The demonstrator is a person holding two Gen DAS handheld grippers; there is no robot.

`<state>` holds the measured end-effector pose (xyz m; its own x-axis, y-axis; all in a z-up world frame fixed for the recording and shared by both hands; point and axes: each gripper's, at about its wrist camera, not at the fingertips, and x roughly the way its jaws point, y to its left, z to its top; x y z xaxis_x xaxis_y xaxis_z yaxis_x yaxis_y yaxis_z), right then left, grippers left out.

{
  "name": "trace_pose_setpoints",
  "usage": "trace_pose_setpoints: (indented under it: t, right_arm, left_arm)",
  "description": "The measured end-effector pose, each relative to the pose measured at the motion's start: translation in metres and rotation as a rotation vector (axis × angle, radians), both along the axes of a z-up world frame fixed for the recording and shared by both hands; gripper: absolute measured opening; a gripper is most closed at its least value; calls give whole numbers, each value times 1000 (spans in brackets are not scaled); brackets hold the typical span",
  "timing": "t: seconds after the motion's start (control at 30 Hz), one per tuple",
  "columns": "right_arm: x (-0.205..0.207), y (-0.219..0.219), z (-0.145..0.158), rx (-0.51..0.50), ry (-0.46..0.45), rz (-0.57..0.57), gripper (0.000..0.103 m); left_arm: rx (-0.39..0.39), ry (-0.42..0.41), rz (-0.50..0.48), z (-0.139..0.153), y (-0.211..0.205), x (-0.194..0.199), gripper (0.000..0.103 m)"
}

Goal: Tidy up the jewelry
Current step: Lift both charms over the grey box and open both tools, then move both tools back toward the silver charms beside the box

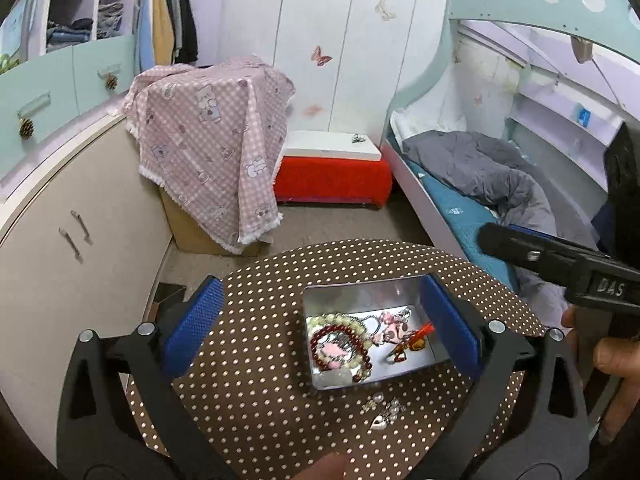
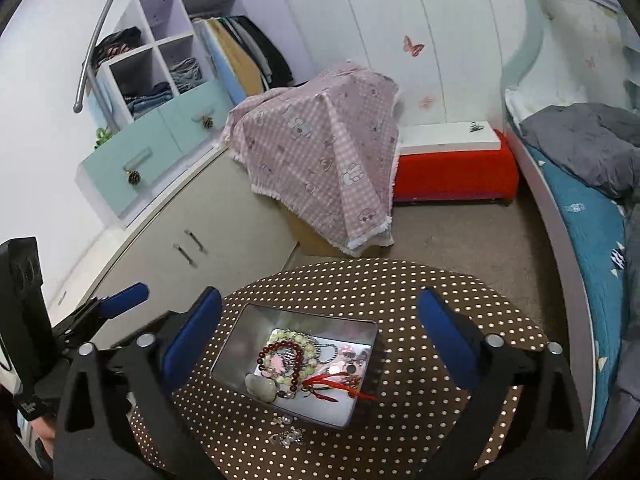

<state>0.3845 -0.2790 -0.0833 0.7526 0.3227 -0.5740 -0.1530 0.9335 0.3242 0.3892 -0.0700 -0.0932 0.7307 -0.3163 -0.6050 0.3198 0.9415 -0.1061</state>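
Observation:
A shiny metal tin (image 1: 316, 376) (image 2: 236, 372) sits on a round brown polka-dot table (image 1: 256, 404) (image 2: 420, 400). It holds a dark red bead bracelet (image 1: 320, 336) (image 2: 280, 347), a pale green bead bracelet (image 1: 340, 317) (image 2: 288, 335), pink charms (image 1: 390, 326), a pale stone pendant (image 2: 262, 388) and a red tassel piece (image 1: 418, 340) (image 2: 336, 390). A small pearl and silver piece (image 1: 384, 412) (image 2: 288, 434) lies on the table in front of the tin. My left gripper (image 1: 324, 328) is open and empty above the tin. My right gripper (image 2: 320, 336) is open and empty above it too.
A beige cabinet (image 1: 80, 260) (image 2: 192, 232) stands left of the table. A box under a pink checked cloth (image 1: 208, 140) (image 2: 328, 152) and a red bench (image 1: 332, 178) (image 2: 452, 178) stand behind. A bed with a grey quilt (image 1: 480, 168) (image 2: 592, 152) runs along the right.

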Motion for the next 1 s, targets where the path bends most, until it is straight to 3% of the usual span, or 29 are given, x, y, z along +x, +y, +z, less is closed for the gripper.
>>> trace_pose_setpoints:
  t: [0.5,1.0]
  right_arm:
    - [-43,2,35,-35,-110,-36,95]
    - [-91,15,49,-95,-179,-72,95]
  left_arm:
    - [-31,-121,104,30,27,-53,96]
    - [11,-208,166,48,34,-102,96]
